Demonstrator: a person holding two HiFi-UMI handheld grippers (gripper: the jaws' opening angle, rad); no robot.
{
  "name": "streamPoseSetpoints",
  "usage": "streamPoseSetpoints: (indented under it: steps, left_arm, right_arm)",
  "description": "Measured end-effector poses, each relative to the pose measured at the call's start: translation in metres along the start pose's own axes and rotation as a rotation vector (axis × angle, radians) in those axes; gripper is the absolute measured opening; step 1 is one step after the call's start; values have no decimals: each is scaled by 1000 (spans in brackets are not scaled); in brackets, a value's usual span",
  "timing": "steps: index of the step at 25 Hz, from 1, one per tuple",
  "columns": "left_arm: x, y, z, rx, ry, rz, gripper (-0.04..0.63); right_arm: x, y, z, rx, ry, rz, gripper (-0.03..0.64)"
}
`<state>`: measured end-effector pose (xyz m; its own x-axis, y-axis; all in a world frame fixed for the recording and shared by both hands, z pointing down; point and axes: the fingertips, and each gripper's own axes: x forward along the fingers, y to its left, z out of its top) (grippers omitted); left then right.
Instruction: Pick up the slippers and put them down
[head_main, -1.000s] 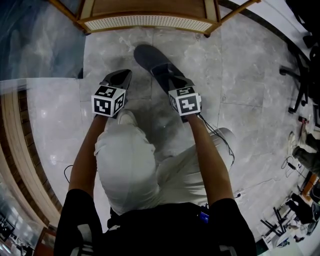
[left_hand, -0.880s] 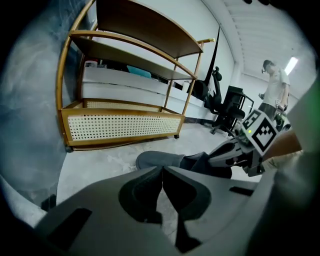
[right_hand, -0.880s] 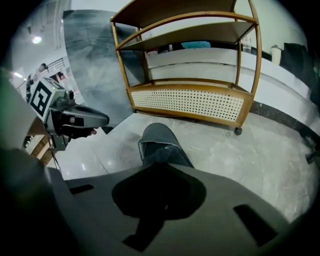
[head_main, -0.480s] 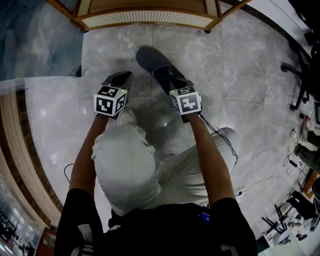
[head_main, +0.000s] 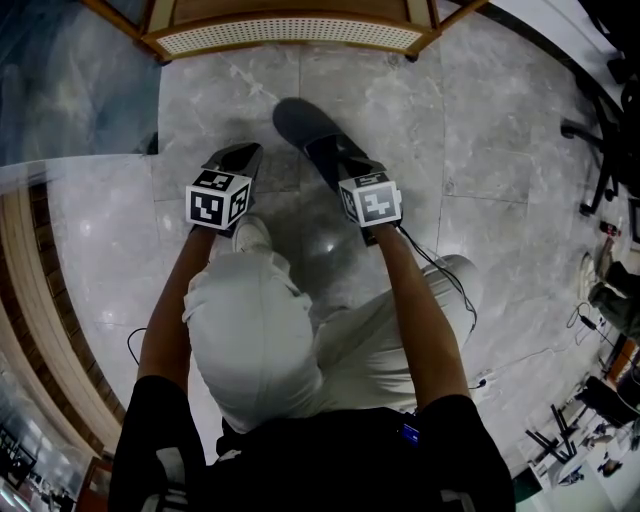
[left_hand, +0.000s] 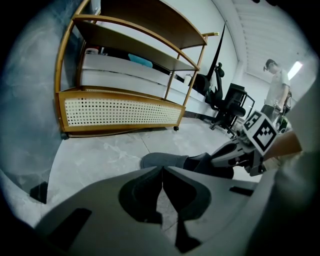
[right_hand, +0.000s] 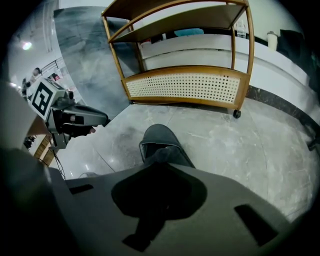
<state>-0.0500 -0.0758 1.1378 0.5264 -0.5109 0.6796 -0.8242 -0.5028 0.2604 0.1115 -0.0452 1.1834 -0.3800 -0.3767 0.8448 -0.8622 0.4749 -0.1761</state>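
1. Nearest the head camera, the person crouches with pale trousers (head_main: 260, 330) folded under both forearms. A thin black cable (head_main: 440, 275) trails back from the right side.
2. The left claw (head_main: 238, 156) points down towards the floor (head_main: 500, 120). In its own view the left claw (left_hand: 161, 172) has its two tips pressed together with nothing between them, only grey stone showing below.
3. The right claw (head_main: 345, 160) sits level with it and well apart, angled down more steeply. Its jaws are clamped on the rear edge of the slipper (head_main: 300, 122).
4. In the right gripper view the right claw (right_hand: 160, 165) pinches the back of the dark grey slipper (right_hand: 160, 140), whose toe points away towards the shelf. Whether the sole touches the floor cannot be told.
5. From the left gripper view the slipper (left_hand: 162, 161) lies just beyond the closed tips, low over the marble.
6. Farther on stands a wooden shelf unit (head_main: 290, 38) with a perforated front panel, on castors.
7. Farthest, black office chairs (left_hand: 230, 100) and a standing person (left_hand: 275, 75).
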Motion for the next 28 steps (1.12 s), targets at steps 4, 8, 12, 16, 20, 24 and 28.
streamPoseSetpoints:
  steps: [4, 8, 12, 16, 20, 24, 28]
  left_arm:
    - [3, 0, 1, 1, 2, -1, 6]
    - [3, -1, 1, -5, -1, -1, 6]
    - [3, 1, 1, -7, 0, -1, 6]
    - [4, 0, -1, -12, 5, -2, 6]
    - [6, 1, 0, -26, 3, 0, 6]
    - [7, -1, -2, -35, 7, 2, 6]
    - [6, 1, -1, -34, 8, 3, 6]
  right_arm:
    - [-7, -2, 5, 8, 13, -12, 15]
    - [-6, -1, 4, 13, 12, 3, 19]
    - [-2, 0, 2, 26, 13, 12, 35]
    - [-1, -1, -5, 36, 19, 12, 48]
    - [-1, -3, -4, 38, 16, 17, 60]
    - [-3, -5, -5, 36, 22, 8, 60]
    - [-9, -5, 3, 28, 21, -10, 44]
